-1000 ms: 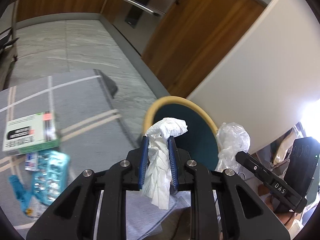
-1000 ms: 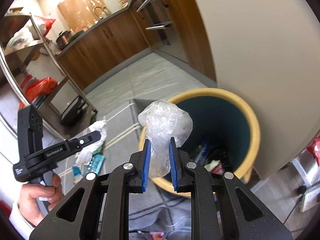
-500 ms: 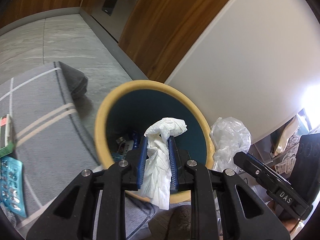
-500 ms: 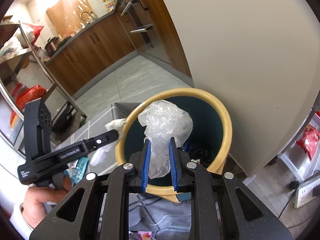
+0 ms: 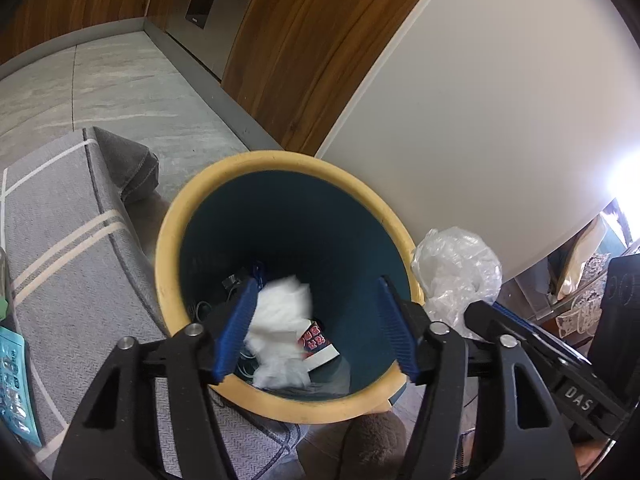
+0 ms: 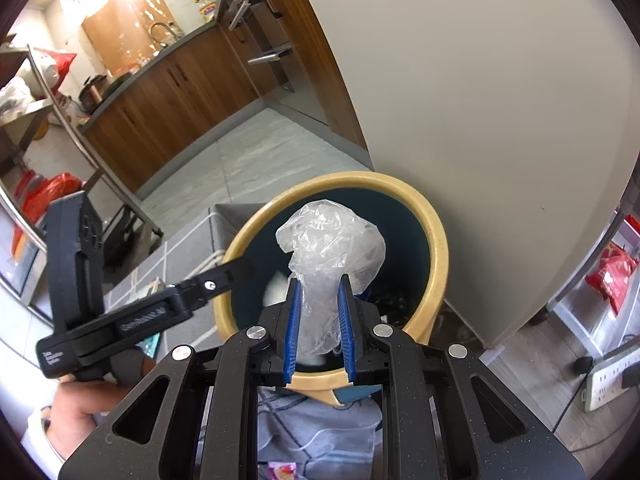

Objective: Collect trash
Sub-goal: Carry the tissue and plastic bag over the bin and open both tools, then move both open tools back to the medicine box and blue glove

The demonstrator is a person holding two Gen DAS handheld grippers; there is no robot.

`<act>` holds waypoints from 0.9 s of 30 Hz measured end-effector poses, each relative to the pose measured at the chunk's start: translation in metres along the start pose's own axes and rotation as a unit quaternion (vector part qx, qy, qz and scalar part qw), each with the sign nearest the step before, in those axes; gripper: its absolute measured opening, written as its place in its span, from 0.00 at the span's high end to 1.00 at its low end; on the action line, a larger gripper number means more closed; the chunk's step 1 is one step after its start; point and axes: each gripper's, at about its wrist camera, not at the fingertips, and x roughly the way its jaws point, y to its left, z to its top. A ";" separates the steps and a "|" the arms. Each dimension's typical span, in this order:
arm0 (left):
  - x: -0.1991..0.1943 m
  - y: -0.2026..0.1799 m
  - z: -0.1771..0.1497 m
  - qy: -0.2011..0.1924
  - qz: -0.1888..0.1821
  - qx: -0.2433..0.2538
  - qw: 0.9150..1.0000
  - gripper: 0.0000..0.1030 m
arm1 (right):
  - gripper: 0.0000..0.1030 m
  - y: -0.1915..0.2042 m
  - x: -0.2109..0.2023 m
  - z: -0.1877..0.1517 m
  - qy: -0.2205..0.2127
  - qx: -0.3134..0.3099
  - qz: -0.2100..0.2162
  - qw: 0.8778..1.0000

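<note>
A round bin with a yellow rim (image 5: pixel 192 208) and dark teal inside stands on the floor; it also shows in the right wrist view (image 6: pixel 436 240). My left gripper (image 5: pixel 316 300) is open over the bin mouth. A crumpled white tissue (image 5: pixel 280 320), blurred, is below its fingers inside the bin, among other rubbish. My right gripper (image 6: pixel 319 296) is shut on a crumpled clear plastic bag (image 6: pixel 332 240) and holds it above the bin's near rim. The bag also shows in the left wrist view (image 5: pixel 456 272).
A grey striped rug (image 5: pixel 60 248) lies left of the bin, with a teal blister pack (image 5: pixel 14 384) on it. A white cabinet wall (image 5: pixel 480 100) stands right behind the bin. Wooden kitchen cabinets (image 6: pixel 168 92) line the far side. A power strip (image 6: pixel 612 376) lies at right.
My left gripper opened over the bin and the white tissue dropped from it into the bin. Both grippers moved closer over the bin. The right gripper still holds the plastic bag.
</note>
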 end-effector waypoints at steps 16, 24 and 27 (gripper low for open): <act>-0.050 0.035 -0.001 -0.037 0.021 -0.029 0.999 0.29 | 0.51 0.023 0.023 -0.002 0.022 -0.038 -0.040 0.998; -0.079 0.058 -0.005 -0.056 0.040 -0.042 0.997 0.24 | 0.41 0.027 0.018 -0.003 0.010 -0.037 -0.031 0.999; -0.089 0.069 -0.008 -0.061 0.051 -0.049 0.996 0.24 | 0.39 0.031 0.016 -0.001 0.003 -0.034 -0.020 0.999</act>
